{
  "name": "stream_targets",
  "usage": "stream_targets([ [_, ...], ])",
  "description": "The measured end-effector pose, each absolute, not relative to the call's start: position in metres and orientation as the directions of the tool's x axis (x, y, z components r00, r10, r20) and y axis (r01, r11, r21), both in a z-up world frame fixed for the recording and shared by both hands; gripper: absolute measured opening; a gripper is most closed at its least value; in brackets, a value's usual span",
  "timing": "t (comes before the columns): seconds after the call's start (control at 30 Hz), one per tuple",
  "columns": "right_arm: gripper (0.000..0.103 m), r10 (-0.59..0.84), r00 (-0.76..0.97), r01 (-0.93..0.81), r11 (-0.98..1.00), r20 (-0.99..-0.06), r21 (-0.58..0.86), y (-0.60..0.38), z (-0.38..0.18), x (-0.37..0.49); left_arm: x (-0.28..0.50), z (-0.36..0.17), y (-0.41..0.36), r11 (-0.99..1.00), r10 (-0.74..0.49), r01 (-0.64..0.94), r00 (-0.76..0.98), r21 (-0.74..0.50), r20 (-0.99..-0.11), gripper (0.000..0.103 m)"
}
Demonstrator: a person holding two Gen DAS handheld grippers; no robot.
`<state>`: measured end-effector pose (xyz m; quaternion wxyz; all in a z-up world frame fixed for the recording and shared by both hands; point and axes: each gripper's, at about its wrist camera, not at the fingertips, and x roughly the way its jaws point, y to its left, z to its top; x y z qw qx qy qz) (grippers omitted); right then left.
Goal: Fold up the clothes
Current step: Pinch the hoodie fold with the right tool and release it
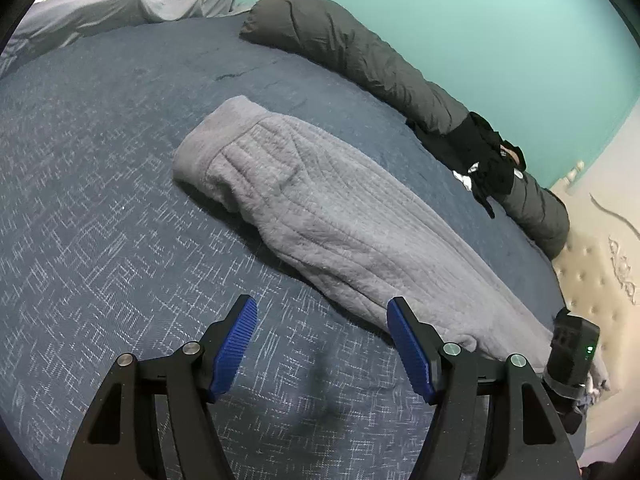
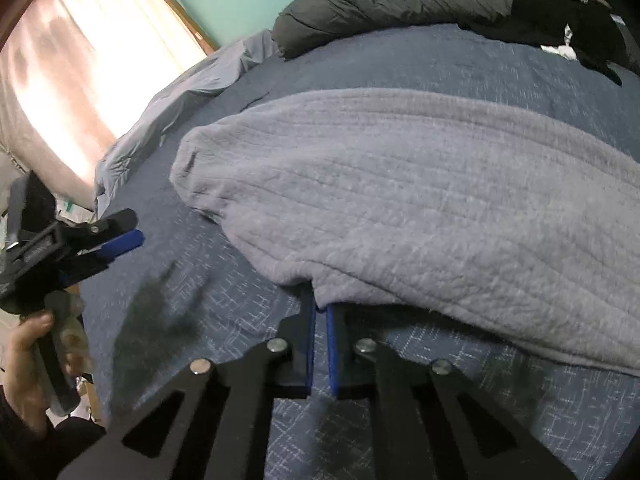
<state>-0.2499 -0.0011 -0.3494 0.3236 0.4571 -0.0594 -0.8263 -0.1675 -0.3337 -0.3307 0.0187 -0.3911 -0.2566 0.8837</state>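
While right claw [image 2: 320, 312] pinches its edge, grey garment [image 2: 400, 208] spreads beyond.

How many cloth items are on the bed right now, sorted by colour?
Light grey: 1, the fleece garment, laid out long.
Dark grey: 1, the rolled duvet along the wall.
Black: 1, the crumpled garment on that roll.
Pale blue-grey: 1, the bunched sheet at the far end.
Total: 4
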Motion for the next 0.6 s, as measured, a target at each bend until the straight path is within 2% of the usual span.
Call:
stream_targets([
  [0.27, 0.003, -0.620, -0.309, 0.520, -0.745, -0.722, 0.417, 0.001, -0.348, -0.233, -0.163, -0.327, -0.335, -0.865, 0.234, 0.163, -0.706, -0.475, -0.669, 0.072],
  [0.47, 0.003, -0.579, -0.269, 0.484, -0.772, -0.769, 0.412, 0.020, -0.355, -0.235, -0.163, -0.331, -0.337, -0.860, 0.241, 0.165, -0.702, -0.482, -0.671, 0.072],
  [0.6, 0.003, -0.551, -0.321, 0.469, -0.799, -0.770, 0.376, 0.047, -0.340, -0.231, -0.164, -0.331, -0.338, -0.857, 0.245, 0.166, -0.702, -0.488, -0.668, 0.072],
])
